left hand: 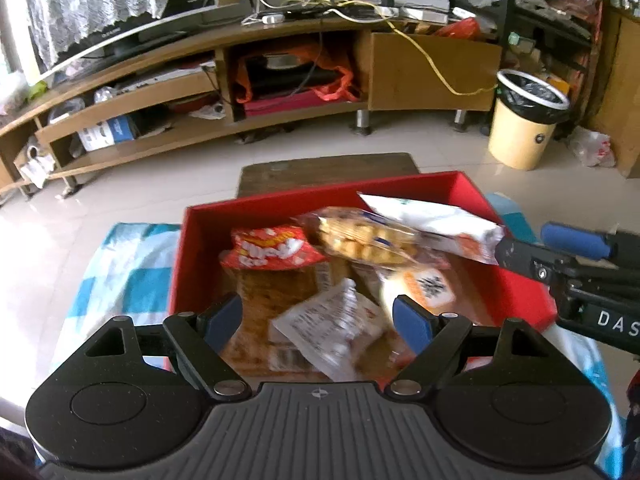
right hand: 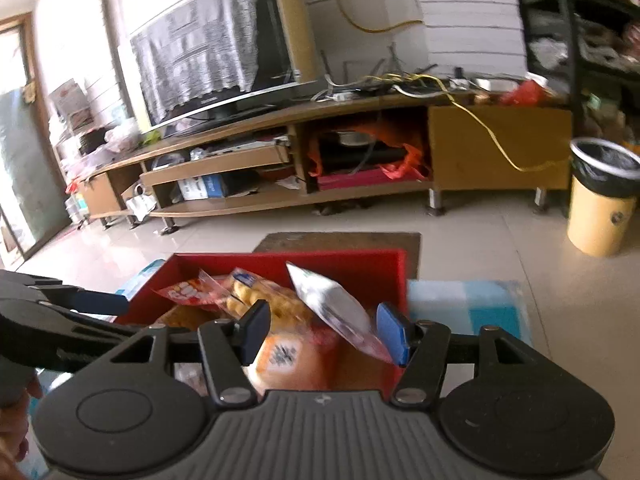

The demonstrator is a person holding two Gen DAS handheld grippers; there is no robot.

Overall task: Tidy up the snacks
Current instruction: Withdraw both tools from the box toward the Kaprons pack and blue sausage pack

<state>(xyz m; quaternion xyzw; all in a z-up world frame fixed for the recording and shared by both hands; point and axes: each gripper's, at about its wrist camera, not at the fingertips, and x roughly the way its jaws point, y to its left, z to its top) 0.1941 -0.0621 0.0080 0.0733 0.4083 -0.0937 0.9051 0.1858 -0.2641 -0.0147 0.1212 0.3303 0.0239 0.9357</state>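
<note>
A red box (left hand: 320, 196) sits on a blue checked cloth (left hand: 116, 264) and holds several snack packs: a red bag (left hand: 272, 248), a clear pack of biscuits (left hand: 360, 236), a white pouch (left hand: 432, 220), an orange-labelled pack (left hand: 428, 288) and a small white packet (left hand: 332, 324). My left gripper (left hand: 318, 324) is open above the box's near side, over the small white packet. My right gripper (right hand: 324, 334) is open over the box (right hand: 352, 264), its fingers either side of the white pouch (right hand: 332, 304) and orange pack (right hand: 288, 356). It also shows in the left wrist view (left hand: 560, 252).
A long wooden TV stand (left hand: 280, 92) with a TV (left hand: 104, 20) runs along the back. A yellow bin with a black liner (left hand: 524, 120) stands at the right. A brown mat (left hand: 328, 172) lies on the tiled floor behind the box.
</note>
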